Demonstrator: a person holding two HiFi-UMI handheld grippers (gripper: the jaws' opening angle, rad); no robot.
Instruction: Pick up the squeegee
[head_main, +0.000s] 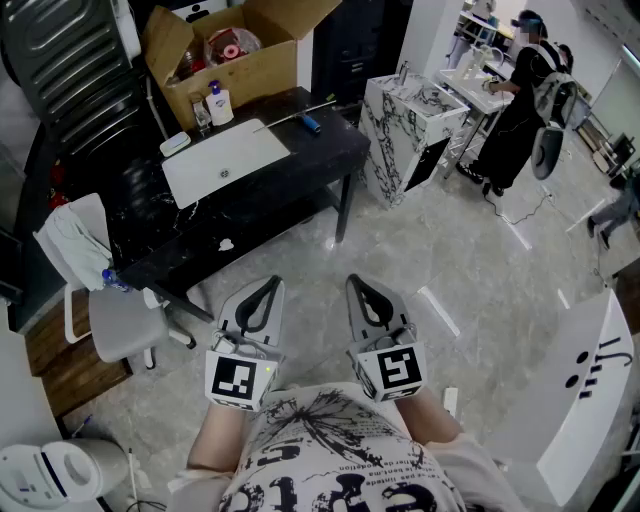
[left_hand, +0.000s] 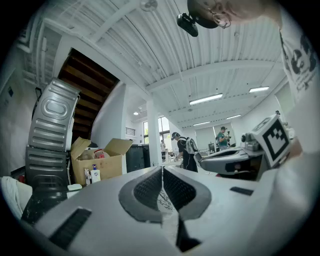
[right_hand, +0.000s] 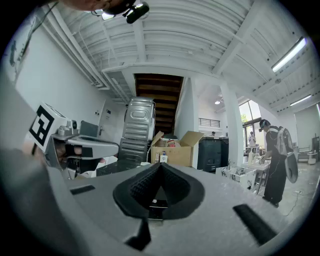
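The squeegee, a thin metal bar with a blue handle, lies on the far right part of the black table. Both grippers are held level close to the person's body, well short of the table and over the floor. In the head view the left gripper and the right gripper sit side by side, tips pointing toward the table. The left gripper has its pads pressed together with nothing between them. The right gripper is likewise shut and empty. The squeegee cannot be made out in either gripper view.
On the table lie a white board, a white bottle and an open cardboard box. A marble-patterned cabinet stands right of it, a grey chair to the left. A person works at the back right.
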